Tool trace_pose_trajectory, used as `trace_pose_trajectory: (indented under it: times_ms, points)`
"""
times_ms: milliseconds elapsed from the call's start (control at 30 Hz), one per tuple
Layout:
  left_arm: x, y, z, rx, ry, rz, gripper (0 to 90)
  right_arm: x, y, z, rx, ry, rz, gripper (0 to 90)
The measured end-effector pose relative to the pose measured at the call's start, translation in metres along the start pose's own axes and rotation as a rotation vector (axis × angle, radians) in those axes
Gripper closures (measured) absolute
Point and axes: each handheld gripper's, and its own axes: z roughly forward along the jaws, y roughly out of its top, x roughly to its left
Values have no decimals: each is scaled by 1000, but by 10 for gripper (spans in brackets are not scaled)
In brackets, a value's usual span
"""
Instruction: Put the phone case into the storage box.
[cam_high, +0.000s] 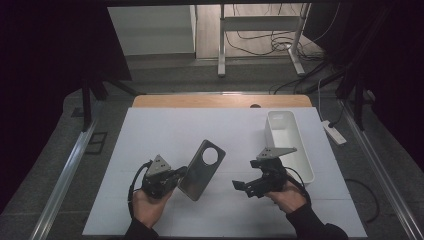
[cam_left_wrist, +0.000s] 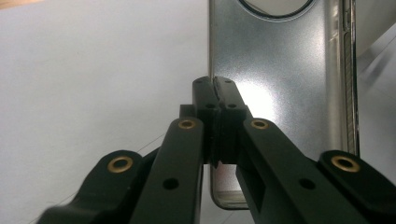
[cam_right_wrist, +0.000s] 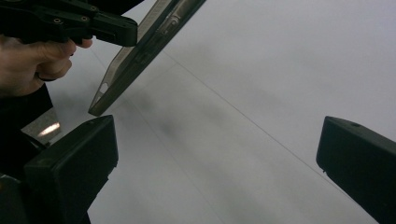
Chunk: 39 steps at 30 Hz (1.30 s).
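A smoky grey phone case (cam_high: 202, 170) with a round camera hole is held near the middle of the white sheet. My left gripper (cam_high: 181, 172) is shut on its left long edge. In the left gripper view the jaws (cam_left_wrist: 215, 88) meet on the rim of the case (cam_left_wrist: 280, 70). The right gripper view shows the case (cam_right_wrist: 144, 51) tilted and lifted, its lower corner just above the sheet. My right gripper (cam_high: 240, 186) hangs to the right of the case, apart from it. Its pads (cam_right_wrist: 74, 163) stand wide open over bare sheet.
A white rectangular bin (cam_high: 287, 142) stands at the right of the white sheet (cam_high: 165, 130), just behind my right gripper. The wooden table edge (cam_high: 220, 101) runs along the back. A white power strip (cam_high: 334, 133) lies on the floor at the right.
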Motion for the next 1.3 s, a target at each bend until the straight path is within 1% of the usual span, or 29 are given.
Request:
trace_pose_trajectory:
  times_ms: [33, 167, 300, 533, 600, 667, 767, 833, 900, 1000, 1100, 1167, 1233, 1300]
  points:
    - [0, 0, 0, 0, 0, 0, 889, 0, 0, 0, 0, 0, 0, 0]
    - [-2, 1, 3, 4, -3, 4, 889, 2, 2, 7, 6, 25, 19, 0]
    - [-4, 2, 6, 7, -8, 4, 889, 3, 3, 13, 15, 36, 33, 0]
    - [-9, 3, 13, 19, -20, 4, 889, 6, 6, 22, 16, 50, 69, 0]
    - [-9, 4, 13, 20, -20, 4, 889, 7, 6, 24, 16, 53, 73, 0]
    - [-10, 4, 15, 24, -24, 4, 889, 7, 6, 27, 13, 67, 81, 0]
    - [-10, 4, 16, 24, -24, 2, 889, 7, 8, 30, 8, 90, 111, 0]
    - [-11, 4, 17, 24, -25, 1, 889, 8, 9, 34, 13, 99, 118, 0]
    - [-11, 4, 17, 24, -26, 0, 889, 10, 10, 37, 21, 93, 116, 0]
    - [-12, 4, 18, 21, -28, -1, 889, 13, 11, 45, 24, 100, 113, 0]
    - [-13, 4, 17, 18, -30, -2, 889, 16, 13, 51, 34, 105, 108, 13]
    - [-13, 5, 17, 15, -34, -5, 888, 17, 13, 55, 32, 111, 108, 34]
    - [-13, 5, 17, 12, -36, -6, 888, 17, 14, 58, 32, 119, 117, 55]
    - [-14, 5, 16, 11, -39, -6, 889, 17, 14, 61, 21, 129, 136, 85]
